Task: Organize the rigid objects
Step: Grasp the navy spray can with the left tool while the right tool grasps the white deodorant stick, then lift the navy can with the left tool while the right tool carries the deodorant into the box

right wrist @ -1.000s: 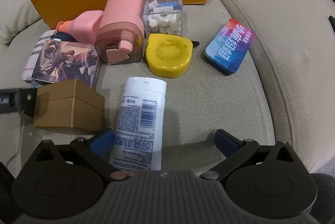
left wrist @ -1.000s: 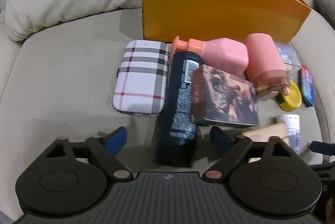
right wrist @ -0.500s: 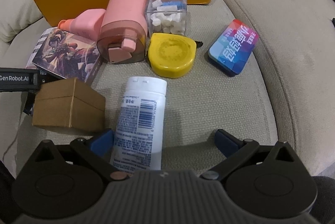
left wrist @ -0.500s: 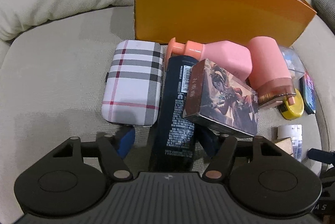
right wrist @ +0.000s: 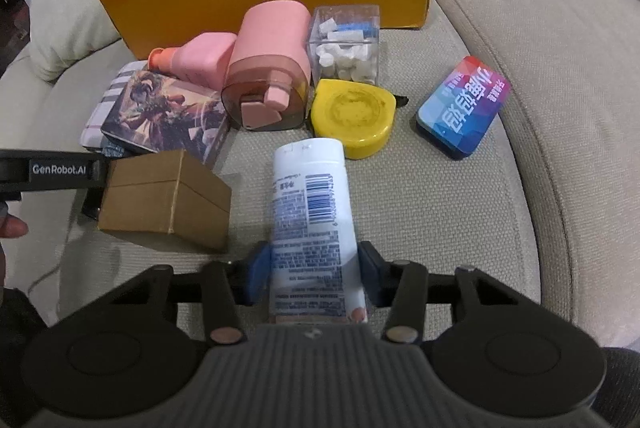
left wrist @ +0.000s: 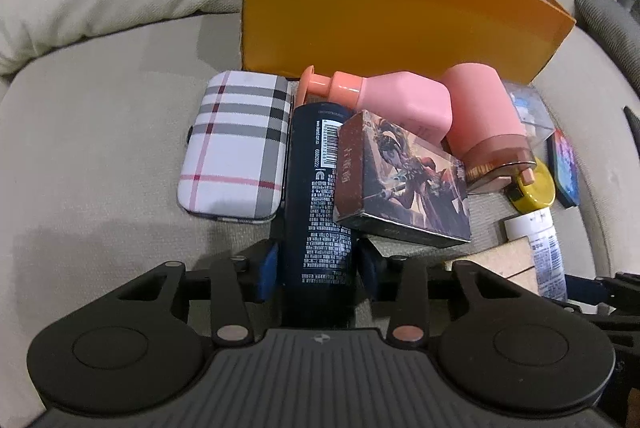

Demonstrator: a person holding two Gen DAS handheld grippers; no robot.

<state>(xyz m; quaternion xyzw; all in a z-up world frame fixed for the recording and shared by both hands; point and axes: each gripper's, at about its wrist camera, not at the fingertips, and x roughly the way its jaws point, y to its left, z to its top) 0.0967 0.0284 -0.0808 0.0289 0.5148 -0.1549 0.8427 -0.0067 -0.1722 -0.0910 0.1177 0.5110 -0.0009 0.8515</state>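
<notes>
Blue-padded tools clamped on dark can, white bottle

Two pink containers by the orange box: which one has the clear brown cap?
The taller pink container, next to the clear cube. The smaller pink bottle beside it has an orange pump neck instead.

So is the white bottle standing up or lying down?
Lying down: the white bottle rests lengthwise on the sofa cushion, barcode label up.
</notes>
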